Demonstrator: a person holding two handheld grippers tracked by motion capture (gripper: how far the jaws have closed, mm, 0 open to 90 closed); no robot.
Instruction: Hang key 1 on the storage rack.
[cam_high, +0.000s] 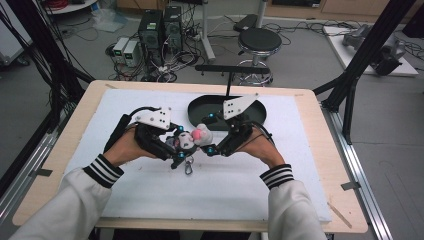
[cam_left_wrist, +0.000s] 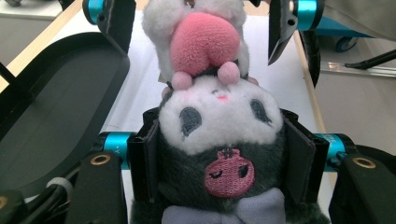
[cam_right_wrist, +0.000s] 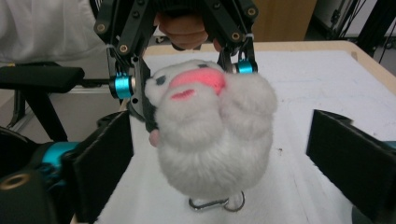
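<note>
The left hand-held gripper (cam_high: 176, 148) is clamped on the dark grey and white plush keychain toy (cam_left_wrist: 219, 140), held above the desk (cam_high: 300, 165). The right hand-held gripper (cam_high: 212, 135) stands apart around its white end (no grip yet); the black oval tray (cam_high: 260, 111) is likely next.

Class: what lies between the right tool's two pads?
In the right gripper view, the plush toy sits between the right tool's pads, untouched; bare gaps remain either side.

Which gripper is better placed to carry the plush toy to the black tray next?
Left. The left gripper is shut on the plush toy; the right gripper only straddles it, jaws apart. The black tray lies just behind.
</note>
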